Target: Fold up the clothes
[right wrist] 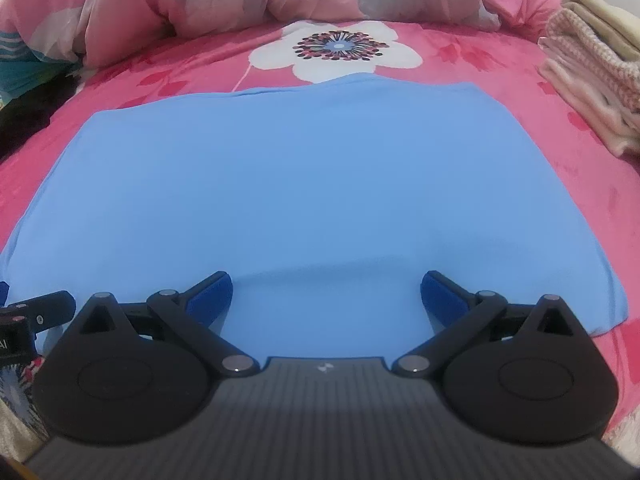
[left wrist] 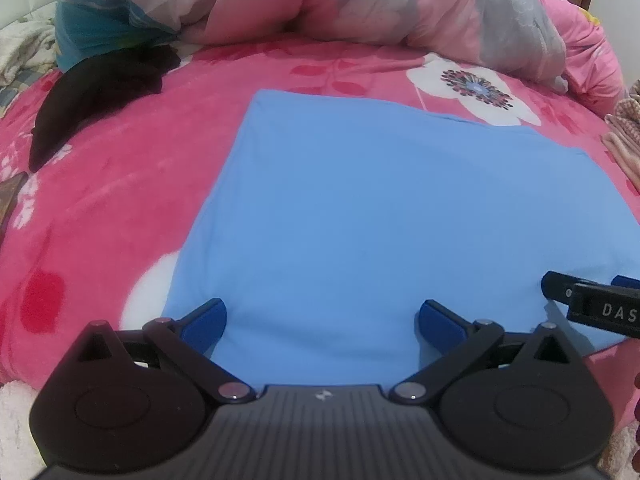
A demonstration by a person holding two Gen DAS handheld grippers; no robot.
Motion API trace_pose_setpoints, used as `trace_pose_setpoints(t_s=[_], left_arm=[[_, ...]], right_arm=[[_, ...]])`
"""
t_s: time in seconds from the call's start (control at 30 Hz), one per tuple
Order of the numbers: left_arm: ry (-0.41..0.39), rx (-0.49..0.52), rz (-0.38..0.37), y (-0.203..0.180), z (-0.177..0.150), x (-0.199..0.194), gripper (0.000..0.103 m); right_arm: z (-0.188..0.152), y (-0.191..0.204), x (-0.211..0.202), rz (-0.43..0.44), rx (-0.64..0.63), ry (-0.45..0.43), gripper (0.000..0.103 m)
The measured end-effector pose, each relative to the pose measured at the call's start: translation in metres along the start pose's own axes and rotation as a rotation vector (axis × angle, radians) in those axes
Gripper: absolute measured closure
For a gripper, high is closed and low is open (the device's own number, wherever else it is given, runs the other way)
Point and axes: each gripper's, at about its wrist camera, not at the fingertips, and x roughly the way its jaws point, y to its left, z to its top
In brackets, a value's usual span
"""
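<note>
My left gripper (left wrist: pixel 322 320) has its jaws spread wide and released, nothing pinched between the blue pads (left wrist: pixel 206 322); they hang just over the near edge of the blue garment (left wrist: pixel 380 216), toward its near left corner. My right gripper (right wrist: pixel 326 294) is the same: jaws fully apart, empty, poised over the near edge of the same cloth further to the right. Whether either set of pads actually touches the fabric I cannot tell. At the right margin of my left view I see one finger of my right gripper resting by the garment's near right corner, and my left gripper's finger shows at the left margin of my right view.

The blue garment lies flat on the bed (right wrist: pixel 560 184), folded into a broad rectangle with smooth fabric. Its long axis runs side to side across my view, left to right, with the short sides pointing away from me toward the duvet. Along the far edge a second layer peeks out, so the edges there do not line up exactly.

Beyond it, a large white flower print (right wrist: pixel 340 50) sits on the pink bedsheet, just past the far edge. A bunched pink and grey duvet (left wrist: pixel 360 4) fills the head of the bed. To the left lie a black garment (left wrist: pixel 100 96) and a teal striped one (left wrist: pixel 92 16), well apart from the blue cloth. To the right sits a stack of folded pink and beige clothes (right wrist: pixel 592 76).
</note>
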Motion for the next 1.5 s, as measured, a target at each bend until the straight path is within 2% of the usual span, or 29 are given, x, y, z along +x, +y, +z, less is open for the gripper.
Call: trace_pose_setpoints(t_s=[0.83, 1.13, 1.33, 1.5], left_arm=[[-0.002, -0.008, 0.018, -0.003, -0.001, -0.001, 0.0], [-0.018, -0.006, 0.019, -0.002, -0.004, -0.002, 0.0], [-0.056, -0.004, 0.015, -0.002, -0.009, -0.002, 0.0], [-0.064, 0.002, 0.021, -0.003, -0.009, -0.002, 0.0]], right_arm=[[-0.006, -0.001, -0.002, 0.001, -0.013, -0.036, 0.001], [-0.004, 0.002, -0.007, -0.005, -0.057, -0.05, 0.001], [0.003, -0.003, -0.022, -0.002, -0.069, -0.166, 0.001], [0.007, -0.014, -0.015, 0.002, -0.056, -0.214, 0.001]])
